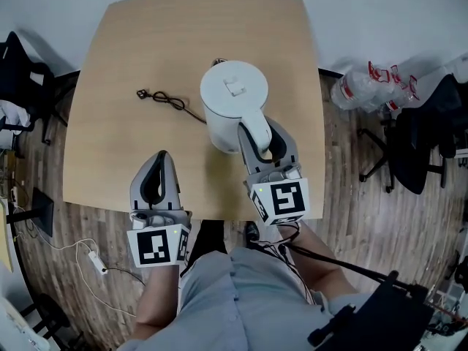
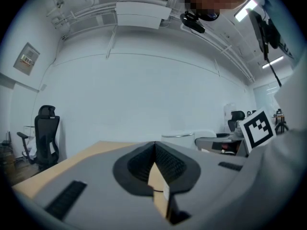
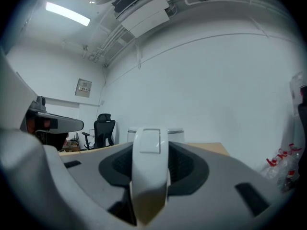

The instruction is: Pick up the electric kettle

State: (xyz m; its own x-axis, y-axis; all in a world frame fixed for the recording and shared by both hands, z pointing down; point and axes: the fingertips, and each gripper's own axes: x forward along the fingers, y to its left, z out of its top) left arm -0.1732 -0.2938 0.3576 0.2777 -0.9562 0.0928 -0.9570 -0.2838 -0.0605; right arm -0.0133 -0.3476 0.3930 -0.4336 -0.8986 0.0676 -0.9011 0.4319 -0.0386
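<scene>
A white electric kettle [image 1: 232, 93] stands upright near the middle of the wooden table [image 1: 124, 42], its handle [image 1: 254, 139] pointing toward me. My right gripper [image 1: 265, 134] reaches in level, one jaw on each side of that handle. In the right gripper view the white handle [image 3: 149, 166] fills the gap between the dark pads, which rest against it, and the kettle's lid [image 3: 176, 133] shows behind. My left gripper [image 1: 159, 159] hovers over the table's near part, left of the kettle and apart from it. Its jaws meet at the tip with nothing between them [image 2: 154, 147].
A black power cord [image 1: 164, 99] lies on the table left of the kettle. Off the table's right side are a bag of plastic bottles [image 1: 365, 85] and a black office chair [image 1: 420, 134]. Another black chair [image 1: 18, 72] stands at the left. A white power strip [image 1: 95, 260] lies on the floor.
</scene>
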